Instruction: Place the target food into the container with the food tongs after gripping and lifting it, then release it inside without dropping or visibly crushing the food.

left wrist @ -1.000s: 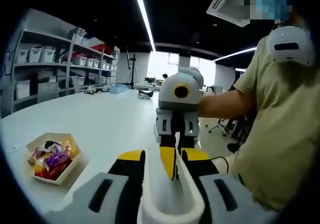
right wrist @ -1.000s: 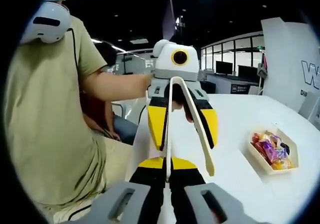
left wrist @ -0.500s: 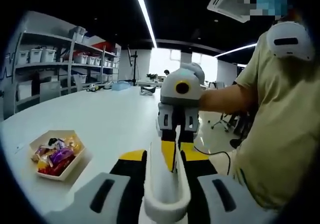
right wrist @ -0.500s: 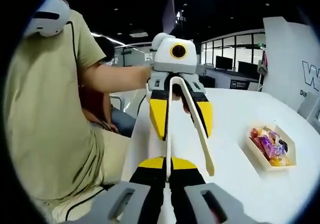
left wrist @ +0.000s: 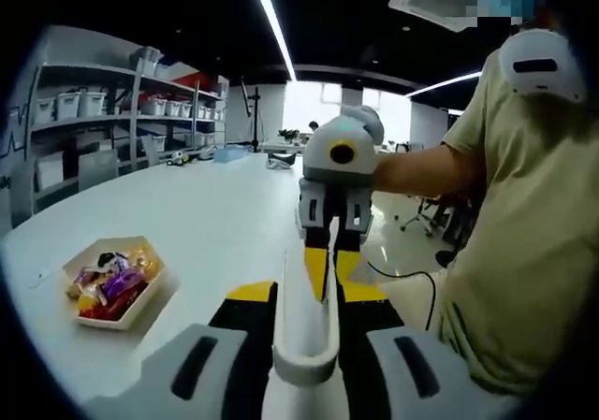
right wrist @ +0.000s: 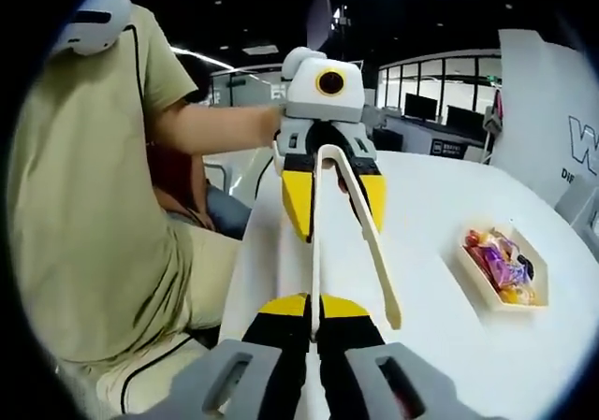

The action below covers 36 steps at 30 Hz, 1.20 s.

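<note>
The left gripper [left wrist: 301, 322] clamps the looped end of the cream tongs [left wrist: 304, 331], and in the right gripper view it faces the camera with its jaws either side of that loop. The right gripper [right wrist: 314, 310] pinches one tong arm; the other arm [right wrist: 374, 252] swings free, so the tongs stand spread. A tray [right wrist: 501, 268] of wrapped sweets [right wrist: 498, 263] sits on the white table [right wrist: 440, 345], well apart from the tong tips. It is probably the container, though the wrappers blur together. A person in a khaki shirt [right wrist: 84, 205] holds both grippers.
</note>
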Available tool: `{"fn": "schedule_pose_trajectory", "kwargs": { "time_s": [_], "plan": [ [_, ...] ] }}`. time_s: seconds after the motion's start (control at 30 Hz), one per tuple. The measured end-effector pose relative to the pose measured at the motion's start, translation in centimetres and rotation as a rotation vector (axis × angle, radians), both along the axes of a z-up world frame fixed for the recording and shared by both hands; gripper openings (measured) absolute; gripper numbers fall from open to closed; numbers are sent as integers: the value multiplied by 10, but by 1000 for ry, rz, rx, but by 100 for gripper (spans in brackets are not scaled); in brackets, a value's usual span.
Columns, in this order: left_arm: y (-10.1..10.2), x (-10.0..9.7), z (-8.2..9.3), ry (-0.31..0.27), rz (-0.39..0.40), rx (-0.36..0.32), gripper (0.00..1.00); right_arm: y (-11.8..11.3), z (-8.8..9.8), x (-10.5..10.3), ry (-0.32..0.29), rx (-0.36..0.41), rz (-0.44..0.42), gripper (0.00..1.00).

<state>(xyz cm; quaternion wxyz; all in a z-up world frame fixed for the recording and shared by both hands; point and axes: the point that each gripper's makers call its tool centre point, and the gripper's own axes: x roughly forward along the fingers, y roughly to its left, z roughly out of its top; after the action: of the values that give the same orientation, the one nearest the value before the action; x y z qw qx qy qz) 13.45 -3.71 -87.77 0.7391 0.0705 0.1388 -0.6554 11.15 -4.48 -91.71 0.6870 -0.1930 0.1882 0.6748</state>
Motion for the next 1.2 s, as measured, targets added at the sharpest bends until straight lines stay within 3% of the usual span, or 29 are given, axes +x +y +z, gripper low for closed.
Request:
{"fn": "schedule_pose_trajectory", "kwargs": {
  "time_s": [0.93, 1.2],
  "plan": [
    [6, 0, -10, -10, 23, 39, 20, -15, -10, 2, -35, -113, 13, 0],
    [8, -1, -18, -30, 17, 80, 20, -15, -12, 2, -49, -144, 23, 0]
  ]
}}
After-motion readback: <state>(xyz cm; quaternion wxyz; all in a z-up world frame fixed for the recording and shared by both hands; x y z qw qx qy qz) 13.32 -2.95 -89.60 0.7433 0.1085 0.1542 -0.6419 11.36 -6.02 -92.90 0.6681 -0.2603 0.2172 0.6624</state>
